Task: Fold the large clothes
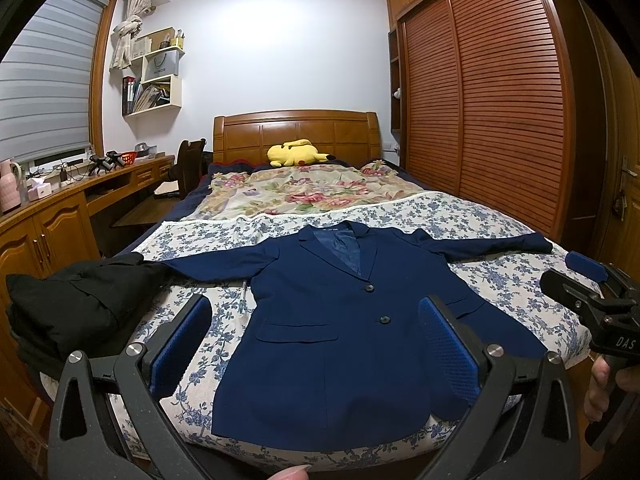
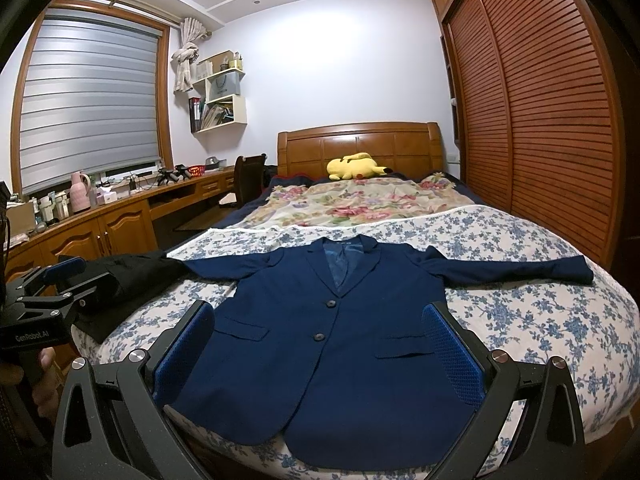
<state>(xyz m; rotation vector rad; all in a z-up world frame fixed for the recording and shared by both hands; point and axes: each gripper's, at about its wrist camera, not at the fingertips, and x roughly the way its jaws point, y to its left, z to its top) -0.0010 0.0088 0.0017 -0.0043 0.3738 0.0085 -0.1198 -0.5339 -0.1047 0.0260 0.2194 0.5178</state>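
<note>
Bedroom with white walls, recessed ceiling lights. Bed (image 1: 500,280) filling the middle, covered near the foot by a blue-flowered sheet (image 1: 480,220), farther up by a rose-print cover (image 1: 312,188), against a wooden headboard (image 1: 296,132). Yellow plush (image 1: 296,153) lying by the headboard. Navy jacket (image 1: 332,344) spread flat, front up, on the flowered sheet near the foot of the bed, buttoned, collar toward the headboard, sleeves stretched out to either side. Black garment (image 1: 72,304) bunched at the bed's left edge, touching or overlapping the jacket's left cuff. Slatted wooden wardrobe (image 1: 500,100) along the right wall. Window with a grey blind (image 2: 88,104) on the left, a tied-back curtain (image 2: 186,60) beside it, white wall shelves (image 2: 220,92) with books and a bag. Long wooden tabletop (image 2: 132,196) under the window, cluttered with a pink jug (image 2: 80,192), a red basket (image 2: 195,171) and small items too tiny to tell; cabinets below, a dark chair (image 2: 248,180) pushed in at its far end. Left gripper (image 1: 316,344) held over the jacket's hem, blue pads wide apart, nothing between them; seen also from the right wrist view at the left edge (image 2: 68,276), likewise empty. Right gripper (image 2: 320,352) poised over the hem too, spread wide, holding nothing. Hand (image 1: 600,384) on the right gripper's handle at the edge of the left view; fingertip visible at the bottom of that view.
</note>
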